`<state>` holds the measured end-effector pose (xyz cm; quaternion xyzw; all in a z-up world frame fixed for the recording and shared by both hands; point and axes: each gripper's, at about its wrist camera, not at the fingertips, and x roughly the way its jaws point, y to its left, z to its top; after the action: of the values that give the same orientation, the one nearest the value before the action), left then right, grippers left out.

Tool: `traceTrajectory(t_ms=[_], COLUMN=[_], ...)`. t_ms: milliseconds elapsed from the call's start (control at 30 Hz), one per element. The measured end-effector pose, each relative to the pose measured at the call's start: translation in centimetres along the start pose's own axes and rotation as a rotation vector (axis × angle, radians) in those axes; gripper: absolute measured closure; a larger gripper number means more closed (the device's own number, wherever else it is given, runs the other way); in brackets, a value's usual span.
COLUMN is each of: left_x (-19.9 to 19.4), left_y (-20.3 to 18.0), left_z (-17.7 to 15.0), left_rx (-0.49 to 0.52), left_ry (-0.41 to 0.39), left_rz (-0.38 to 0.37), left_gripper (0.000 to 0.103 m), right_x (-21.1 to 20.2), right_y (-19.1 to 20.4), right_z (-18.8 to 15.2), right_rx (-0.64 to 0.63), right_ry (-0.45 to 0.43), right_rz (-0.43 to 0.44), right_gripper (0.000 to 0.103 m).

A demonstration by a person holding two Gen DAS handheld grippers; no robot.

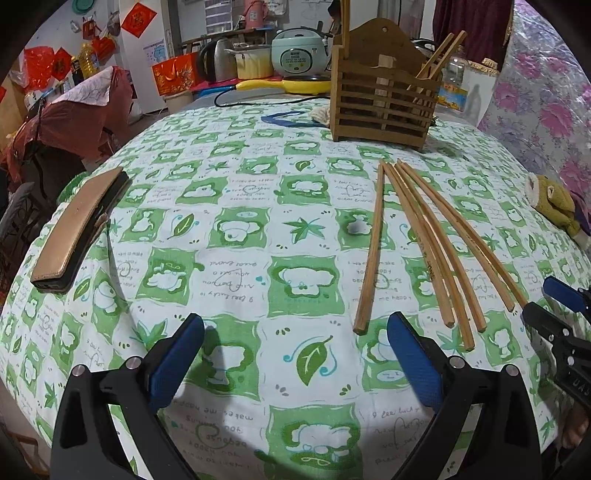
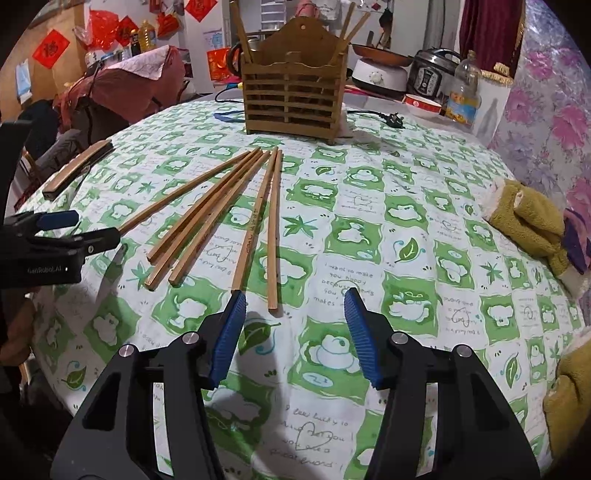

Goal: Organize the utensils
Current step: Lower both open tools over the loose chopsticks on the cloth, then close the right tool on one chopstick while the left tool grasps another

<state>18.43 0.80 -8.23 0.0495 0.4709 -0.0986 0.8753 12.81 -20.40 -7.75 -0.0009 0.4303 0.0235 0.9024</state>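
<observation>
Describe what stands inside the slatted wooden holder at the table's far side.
Chopsticks lean up out of the wooden holder at both ends. The slats hide their lower ends and anything else inside.

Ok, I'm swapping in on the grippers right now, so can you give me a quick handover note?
Left gripper: open, empty.
Right gripper: open, nothing gripped, its tips at the near ends of two chopsticks.
Things: six chopsticks lie loose, fanned out on the table; the holder stands upright at the far side.
Done: a few chopsticks already stand in the holder.
Left: pick up the six and put them in the holder.
</observation>
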Motion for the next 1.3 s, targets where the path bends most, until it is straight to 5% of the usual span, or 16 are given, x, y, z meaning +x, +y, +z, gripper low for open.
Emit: traceTrajectory(t_ms=[233,833,1133,1300], left_x=[-0.4,-0.3,-0.2,-0.2], left_y=[-1.1,-3.0,-2.2,-2.4], left_z=[0.0,-0.8,-0.7,-0.7], left_rx=[0.063,0.139,0.087,0.09], left_ry=[-0.032,-0.04,-0.034,-0.037], left_rz=[-0.015,-0.117,-0.135,-0.132], left_gripper=[0.01,0.082,0.087,0.087], right_x=[0.2,0.2,0.5,1.2], right_y=[-0.7,0.8,0.6,0.9], right_z=[0.2,0.3,0.2,0.5], right_rx=[0.047,-0.037,-0.027,-0.042], right_ry=[0.01,0.006,0.024,0.051], right_rz=[0.016,0.016,0.027,0.055], right_gripper=[0.047,0.048,0.067,0.088])
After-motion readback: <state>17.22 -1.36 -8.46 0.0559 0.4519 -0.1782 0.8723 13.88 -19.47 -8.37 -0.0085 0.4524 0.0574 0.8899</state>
